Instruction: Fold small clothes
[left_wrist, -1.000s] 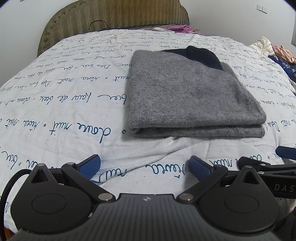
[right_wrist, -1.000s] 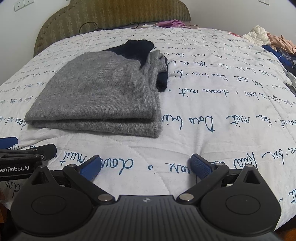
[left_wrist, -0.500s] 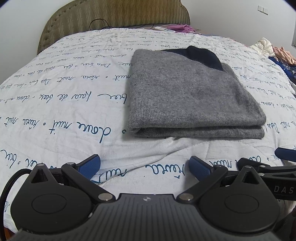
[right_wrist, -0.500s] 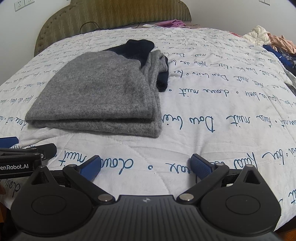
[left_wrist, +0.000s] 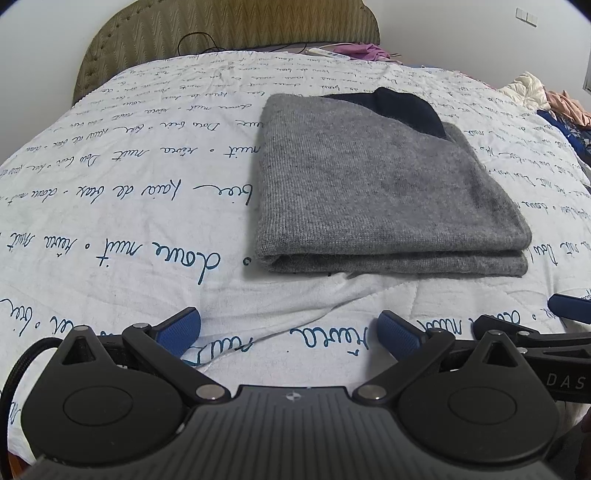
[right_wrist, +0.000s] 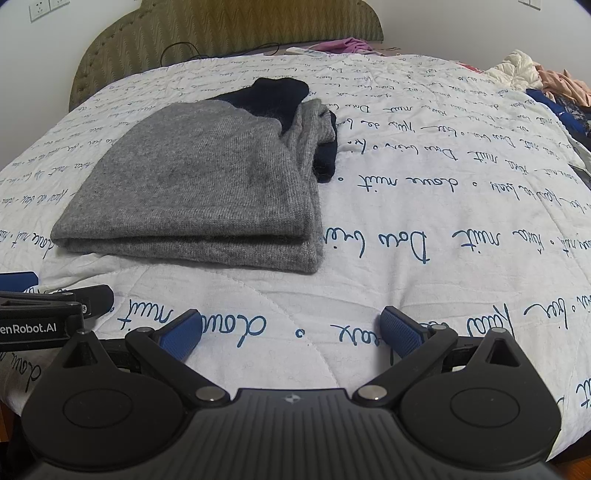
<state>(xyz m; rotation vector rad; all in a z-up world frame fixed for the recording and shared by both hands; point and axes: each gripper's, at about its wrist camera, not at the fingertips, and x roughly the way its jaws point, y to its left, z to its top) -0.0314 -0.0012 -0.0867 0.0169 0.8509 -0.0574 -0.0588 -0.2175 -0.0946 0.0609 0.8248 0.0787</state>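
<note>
The folded grey sweater (left_wrist: 384, 184) lay on the bed's quilt (left_wrist: 129, 206), just beyond the left gripper (left_wrist: 290, 326) and right gripper (right_wrist: 290, 326), both jaws apart and empty.

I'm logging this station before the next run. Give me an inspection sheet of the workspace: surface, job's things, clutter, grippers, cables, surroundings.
Surface: white quilt with blue script, lightly creased.
Job's things: grey sweater folded flat, navy part showing at its far end.
Clutter: loose clothes pile at the far right edge; pink garment by the headboard.
Grippers: left gripper and right gripper open, empty, short of the sweater.
Cables: black cable at the headboard.
Surroundings: padded headboard, white wall, wall socket.
</note>
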